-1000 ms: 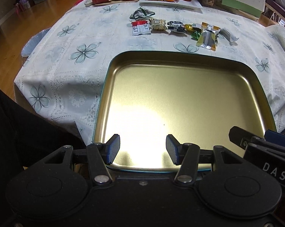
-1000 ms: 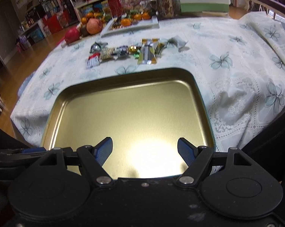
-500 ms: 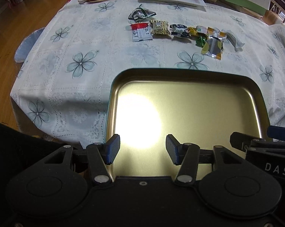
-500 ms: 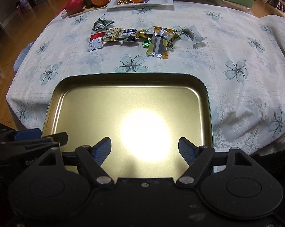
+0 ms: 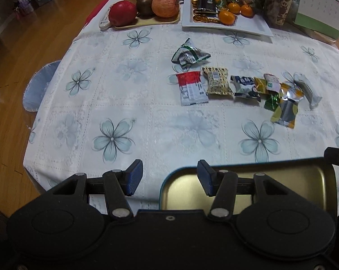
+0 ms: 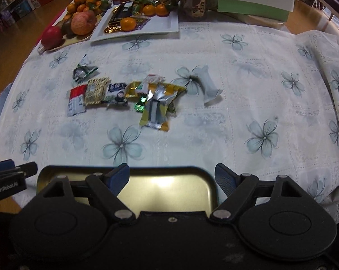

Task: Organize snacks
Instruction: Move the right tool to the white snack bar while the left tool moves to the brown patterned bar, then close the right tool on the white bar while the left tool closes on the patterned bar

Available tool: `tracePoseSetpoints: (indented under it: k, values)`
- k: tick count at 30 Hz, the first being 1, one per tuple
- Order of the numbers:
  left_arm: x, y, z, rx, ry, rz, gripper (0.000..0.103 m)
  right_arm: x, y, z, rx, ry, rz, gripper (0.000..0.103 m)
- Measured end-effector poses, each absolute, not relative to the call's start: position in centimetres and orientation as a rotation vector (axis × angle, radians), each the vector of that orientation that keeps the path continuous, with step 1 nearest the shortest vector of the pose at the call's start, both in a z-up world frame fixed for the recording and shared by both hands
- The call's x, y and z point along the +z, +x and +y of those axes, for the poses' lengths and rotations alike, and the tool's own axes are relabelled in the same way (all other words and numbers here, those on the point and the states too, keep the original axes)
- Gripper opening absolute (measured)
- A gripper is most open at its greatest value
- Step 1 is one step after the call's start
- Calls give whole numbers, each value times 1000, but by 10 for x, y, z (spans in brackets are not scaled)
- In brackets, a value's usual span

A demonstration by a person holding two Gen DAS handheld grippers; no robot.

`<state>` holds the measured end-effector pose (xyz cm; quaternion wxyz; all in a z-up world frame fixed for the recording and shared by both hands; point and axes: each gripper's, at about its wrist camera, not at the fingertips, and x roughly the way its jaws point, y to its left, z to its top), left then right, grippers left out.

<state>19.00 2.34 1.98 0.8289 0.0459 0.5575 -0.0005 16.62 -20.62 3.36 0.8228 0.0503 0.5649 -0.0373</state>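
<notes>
Both claws hang just above the near edge of the table (image 5: pixel 147 121), and neither has hold of anything: the left claw (image 5: pixel 168 177) is spread moderately wide with only tablecloth and a corner of the tin between its blue pads, and the right claw (image 6: pixel 171 178) is spread wider still over the tin's far rim. The gold tin tray (image 6: pixel 160 193) sits at the near side, right under the two claws, which looks deliberate: an empty receiver parked close to the person so each snack has only a short trip back from the middle of the table. The snacks lie in a loose row well beyond it, near the table's centre. From the left they are a red-and-white packet (image 5: pixel 192 88), a yellow patterned packet (image 5: pixel 217 83), a blue-and-white packet (image 5: pixel 246 87), a jumble of small gold and green wrappers overlapping a larger silver-and-yellow pouch (image 6: pixel 157 108), and a white wrapped piece (image 6: pixel 208 86) a little apart on the right. A crumpled green-and-white wrapper (image 5: pixel 188 55) lies just behind the row. How many pieces make up the overlapped jumble is hard to tell from either view. Further back stand a fruit tray (image 5: pixel 147 21) and a white plate (image 5: pixel 248 25) with tangerines, which seem no part of the sorting. Nothing is in the tin yet, so the task appears to be at its start, with both claws ready opened for a first reach forward.
</notes>
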Motion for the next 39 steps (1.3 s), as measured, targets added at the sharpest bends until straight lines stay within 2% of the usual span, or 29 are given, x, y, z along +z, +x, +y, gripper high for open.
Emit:
tracePoseSetpoints:
  k: [6,9,14,20,22,39]
  values:
    - [10,237,20,20,104,1202,59,20,224,-238,-108,157,1237,85]
    - [4,259,18,29,103,1219,59,10,249,-255,-148,222,1255,77]
    - [-3,289,15,31,92,1240,59,0,285,-265,-200,172,1209,73]
    - [-7,314,16,35,84,1217,59,-14,309,-280,-219,202,1207,59]
    - [-11,318,21,39,57,1222,59,-21,313,-287,-186,271,1224,49]
    - [-35,346,17,-2,-80,1323,58,-39,332,-289,-172,342,1218,46]
